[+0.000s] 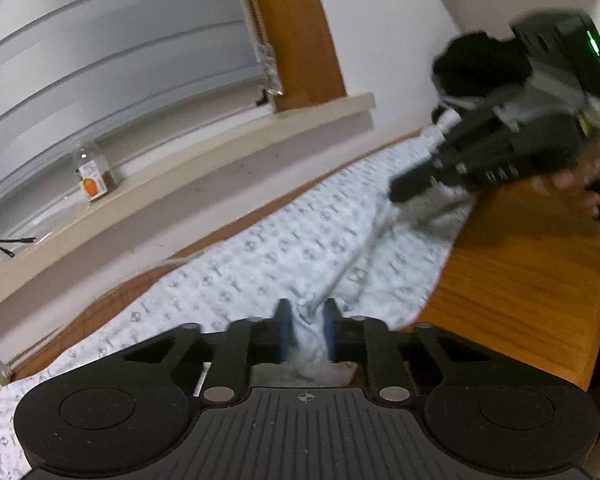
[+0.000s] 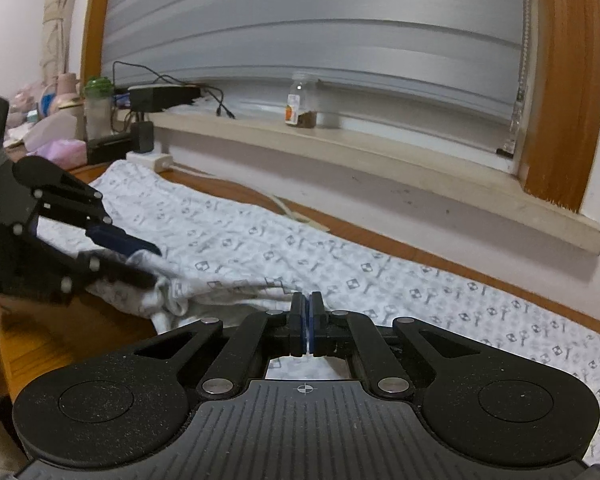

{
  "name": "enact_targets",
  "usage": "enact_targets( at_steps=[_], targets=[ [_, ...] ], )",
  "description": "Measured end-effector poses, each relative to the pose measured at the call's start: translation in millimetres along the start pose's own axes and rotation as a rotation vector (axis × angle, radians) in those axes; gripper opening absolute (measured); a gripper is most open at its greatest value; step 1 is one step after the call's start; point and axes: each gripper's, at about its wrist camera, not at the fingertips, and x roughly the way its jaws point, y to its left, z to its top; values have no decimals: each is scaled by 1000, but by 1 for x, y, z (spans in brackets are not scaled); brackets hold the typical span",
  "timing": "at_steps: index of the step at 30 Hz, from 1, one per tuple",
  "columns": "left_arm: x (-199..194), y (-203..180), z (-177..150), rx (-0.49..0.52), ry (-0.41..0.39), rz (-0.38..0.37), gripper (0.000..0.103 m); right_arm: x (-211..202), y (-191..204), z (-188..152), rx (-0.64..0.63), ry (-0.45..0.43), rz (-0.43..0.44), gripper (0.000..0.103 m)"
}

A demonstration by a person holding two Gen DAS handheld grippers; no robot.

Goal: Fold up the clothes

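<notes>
Bench: wooden bench (image 2: 80,344) under a window.
Garment: patterned garment (image 2: 260,240) stretched lengthwise along it.
Fingers: left gripper (image 1: 305,334) and right gripper (image 2: 307,326) each clamped on its near edge.

This is a room in a home. A window with a wooden frame (image 2: 560,80) and closed blinds (image 2: 300,20) has a sill (image 2: 380,152) holding a small jar (image 2: 300,100), a flask (image 2: 98,108), chargers and cables, above a wooden table (image 1: 520,280).
</notes>
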Motion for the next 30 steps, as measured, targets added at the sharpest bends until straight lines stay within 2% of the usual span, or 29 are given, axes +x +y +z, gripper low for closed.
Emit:
enact_targets(
  at_steps=[5, 10, 14, 21, 23, 25, 28, 30],
  targets=[
    [-6, 31, 6, -125, -26, -50, 10, 0, 1, -2, 25, 5, -8, 4],
    [-7, 35, 5, -142, -18, -45, 10, -1, 7, -5, 18, 15, -6, 4],
    [-14, 22, 5, -132, -28, -59, 10, 4, 6, -7, 26, 31, -8, 4],
    [-35, -25, -9, -64, -31, -75, 10, 14, 1, -10, 48, 49, -15, 5],
    [-33, -38, -13, -35, -7, -74, 15, 16, 1, -12, 50, 54, -19, 5],
    [-25, -46, -16, 1, 15, -47, 30, 17, 1, -13, 56, 58, -22, 6],
    [-15, -50, -16, 31, 19, -5, 41, 18, -1, -15, 68, 61, -21, 7],
    [-8, -51, -15, 56, 25, 20, 41, 19, -2, -17, 74, 67, -14, 7]
  ],
)
